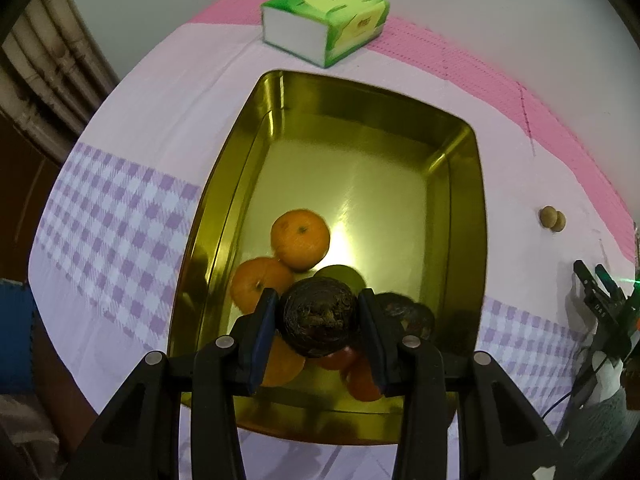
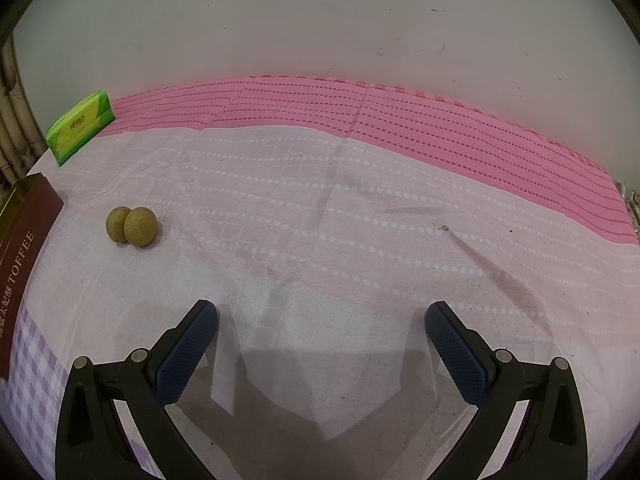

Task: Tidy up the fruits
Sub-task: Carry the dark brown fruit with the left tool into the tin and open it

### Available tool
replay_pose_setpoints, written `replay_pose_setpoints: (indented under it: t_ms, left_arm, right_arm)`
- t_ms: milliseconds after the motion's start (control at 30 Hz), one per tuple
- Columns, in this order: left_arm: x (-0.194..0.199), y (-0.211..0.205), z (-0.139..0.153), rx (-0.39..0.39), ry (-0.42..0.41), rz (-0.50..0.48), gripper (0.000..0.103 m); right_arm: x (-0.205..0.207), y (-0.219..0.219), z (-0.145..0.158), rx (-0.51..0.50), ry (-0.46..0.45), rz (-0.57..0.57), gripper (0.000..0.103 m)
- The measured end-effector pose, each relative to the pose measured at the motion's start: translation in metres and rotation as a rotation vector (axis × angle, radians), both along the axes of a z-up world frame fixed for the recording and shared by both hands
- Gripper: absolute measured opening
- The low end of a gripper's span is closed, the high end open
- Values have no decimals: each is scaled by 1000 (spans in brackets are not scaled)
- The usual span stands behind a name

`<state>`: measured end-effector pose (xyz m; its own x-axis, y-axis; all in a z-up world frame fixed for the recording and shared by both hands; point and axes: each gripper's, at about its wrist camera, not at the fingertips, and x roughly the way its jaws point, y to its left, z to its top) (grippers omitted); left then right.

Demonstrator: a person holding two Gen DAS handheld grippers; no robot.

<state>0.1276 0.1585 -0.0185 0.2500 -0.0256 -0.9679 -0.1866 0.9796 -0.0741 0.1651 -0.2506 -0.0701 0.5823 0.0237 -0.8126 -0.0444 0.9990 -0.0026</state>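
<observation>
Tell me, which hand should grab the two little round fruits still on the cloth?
Probably the right. The right gripper has open, empty jaws, and the two small fruits lie on the tablecloth ahead of it. The left gripper is busy, shut on a dark fruit over the gold tray.

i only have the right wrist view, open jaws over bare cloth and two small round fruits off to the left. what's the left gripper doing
Observer: The left gripper is shut on a dark round fruit, above a gold tray.
Operator: anything in that tray yet
Observer: Yes, two oranges sit near its close end, with other fruits partly hidden behind the gripper.
Operator: is the tray's far end free
Observer: Its far half shows bare metal, with a green tissue pack on the cloth beyond it.
</observation>
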Motion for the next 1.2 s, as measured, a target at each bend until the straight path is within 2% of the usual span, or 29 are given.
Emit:
replay_pose_setpoints:
  t_ms: [833, 1033, 1200]
  left_arm:
    - [-4, 1, -4, -15, -10, 14, 39]
    - [-5, 2, -1, -15, -21, 21, 45]
    - [-7, 5, 3, -23, -49, 7, 57]
  right_arm:
    - [0, 0, 0, 0, -1, -1, 103]
    - [1, 1, -1, 1, -1, -7, 103]
    - [0, 0, 0, 1, -1, -10, 103]
